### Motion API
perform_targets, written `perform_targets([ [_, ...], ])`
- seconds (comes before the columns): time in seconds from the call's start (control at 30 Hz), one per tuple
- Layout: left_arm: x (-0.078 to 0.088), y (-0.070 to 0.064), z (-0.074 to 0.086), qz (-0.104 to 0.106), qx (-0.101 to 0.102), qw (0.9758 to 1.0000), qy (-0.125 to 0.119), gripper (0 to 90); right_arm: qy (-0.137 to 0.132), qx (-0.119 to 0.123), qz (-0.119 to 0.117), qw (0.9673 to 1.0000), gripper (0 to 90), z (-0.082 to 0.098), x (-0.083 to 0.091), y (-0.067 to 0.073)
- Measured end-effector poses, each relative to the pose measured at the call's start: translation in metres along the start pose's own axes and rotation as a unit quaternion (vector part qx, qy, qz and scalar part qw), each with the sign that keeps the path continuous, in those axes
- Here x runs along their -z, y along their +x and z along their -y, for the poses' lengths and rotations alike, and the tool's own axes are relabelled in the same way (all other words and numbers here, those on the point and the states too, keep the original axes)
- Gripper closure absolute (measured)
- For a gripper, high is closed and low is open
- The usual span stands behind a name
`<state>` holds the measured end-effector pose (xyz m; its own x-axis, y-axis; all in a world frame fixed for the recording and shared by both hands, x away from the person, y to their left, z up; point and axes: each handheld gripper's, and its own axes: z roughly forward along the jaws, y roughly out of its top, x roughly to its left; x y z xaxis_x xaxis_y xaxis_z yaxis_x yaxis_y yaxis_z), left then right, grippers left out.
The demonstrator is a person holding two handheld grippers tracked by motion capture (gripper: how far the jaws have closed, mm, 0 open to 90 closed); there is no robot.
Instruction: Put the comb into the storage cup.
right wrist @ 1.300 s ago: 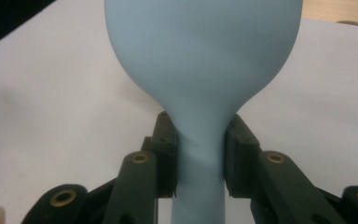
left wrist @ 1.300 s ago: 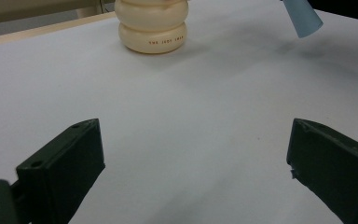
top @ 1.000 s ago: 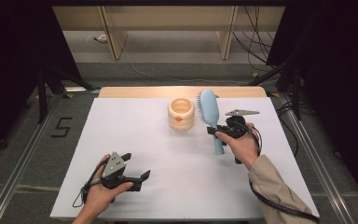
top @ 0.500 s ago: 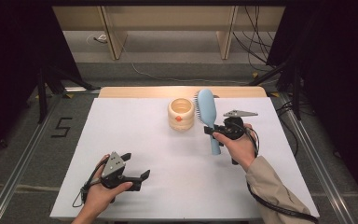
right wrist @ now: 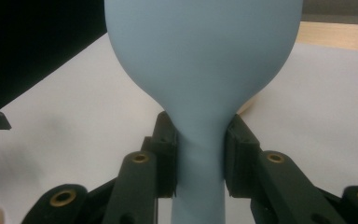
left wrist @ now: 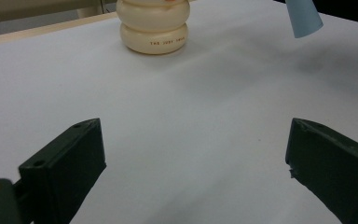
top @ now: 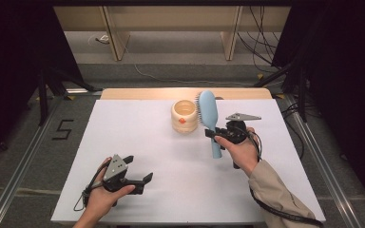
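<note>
A light blue hairbrush [top: 209, 118] is held upright above the white table, bristles toward the left. My right gripper [top: 215, 134] is shut on its neck; in the right gripper view both black pads [right wrist: 168, 154] press the blue hairbrush [right wrist: 200, 60] where handle meets head. Just left of the brush head stands a cream ribbed holder [top: 185, 115] with a small orange mark, also seen as the cream holder [left wrist: 154, 25] in the left gripper view. My left gripper [top: 140, 172] rests at the table's near left, jaws wide open with nothing between them. The brush's handle tip [left wrist: 303, 18] hangs at the upper right of the left gripper view.
The white table [top: 138, 137] has bare surface between the two hands and in front of the holder. A wooden strip [top: 138, 93] runs along its far edge. Beyond lie a shelf frame, cables and dark stands on the floor.
The right hand has shifted the brush slightly up and toward the far side, nearer the cream holder. The left gripper has stayed where it was.
</note>
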<state>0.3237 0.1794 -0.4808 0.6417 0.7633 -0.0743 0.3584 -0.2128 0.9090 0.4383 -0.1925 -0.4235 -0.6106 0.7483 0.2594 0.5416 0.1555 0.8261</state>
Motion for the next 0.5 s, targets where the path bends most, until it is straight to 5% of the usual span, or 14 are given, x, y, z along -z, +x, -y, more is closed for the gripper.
perform_targets([
  [0.5,-0.0001,-0.0004,0.0001,0.0,0.0,1.0,0.001,4.2,-0.021,0.006,-0.011,0.9997,70.2,0.0024,-0.0029,0.0106],
])
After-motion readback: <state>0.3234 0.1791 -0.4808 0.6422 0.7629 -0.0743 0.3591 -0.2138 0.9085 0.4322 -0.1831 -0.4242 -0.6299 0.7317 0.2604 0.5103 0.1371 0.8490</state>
